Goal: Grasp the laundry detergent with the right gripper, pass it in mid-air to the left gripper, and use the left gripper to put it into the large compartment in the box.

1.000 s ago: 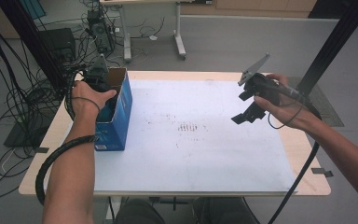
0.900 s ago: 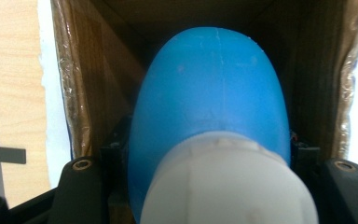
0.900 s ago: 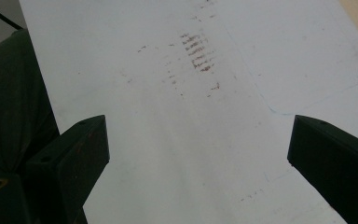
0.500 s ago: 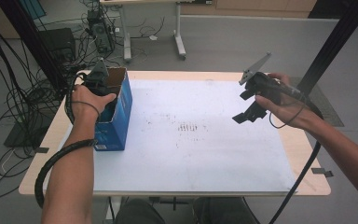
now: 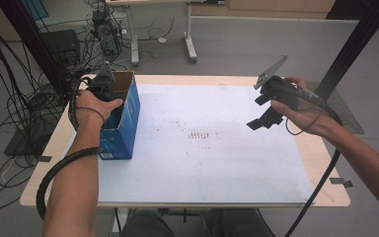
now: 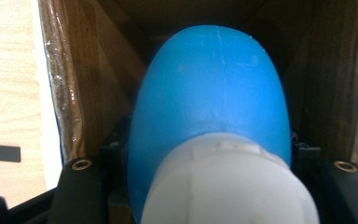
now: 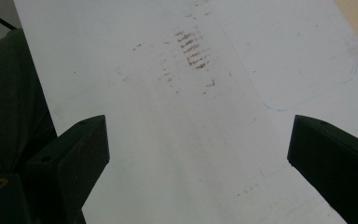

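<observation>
No readable writing shows on the blue bottle (image 6: pixel 209 98).

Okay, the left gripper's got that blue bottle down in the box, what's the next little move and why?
Probably lift the left gripper straight up. Its jaws are shut on the blue bottle, which sits deep between the brown inner walls of the box, so any sideways pull would likely snag. The right gripper hangs open over the white mat, free to help.
</observation>
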